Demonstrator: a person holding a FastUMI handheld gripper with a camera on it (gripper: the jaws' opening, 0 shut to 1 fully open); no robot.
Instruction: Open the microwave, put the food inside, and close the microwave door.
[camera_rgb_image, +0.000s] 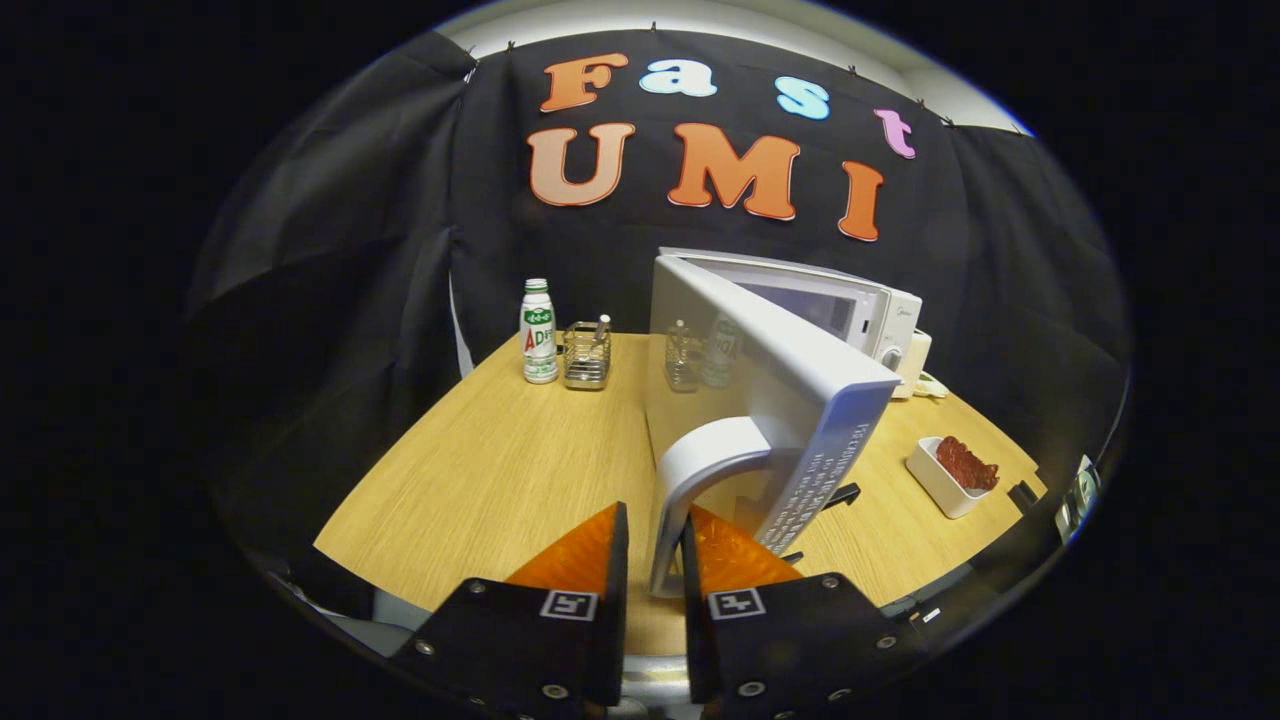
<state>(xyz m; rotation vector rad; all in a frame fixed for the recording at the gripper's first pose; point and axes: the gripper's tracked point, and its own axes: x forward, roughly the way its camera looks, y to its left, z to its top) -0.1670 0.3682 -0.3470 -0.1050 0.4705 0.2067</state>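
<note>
A white microwave (880, 315) stands at the back right of the wooden table (500, 470). Its door (760, 370) is swung wide open toward me, edge on. The door's curved white handle (690, 475) runs down between my fingers, and my gripper (655, 560) is shut on the lower end of it. To the right of the door, on the table, lies a white rectangular dish (940, 480) holding reddish food (966, 464). The oven's cavity is mostly hidden behind the door.
A white bottle with a green cap (538, 332) and a small wire holder (587, 355) stand at the table's far left side, mirrored in the door's glass. The booth's black cloth closes in behind and on both sides. The table's near edge is just under my fingers.
</note>
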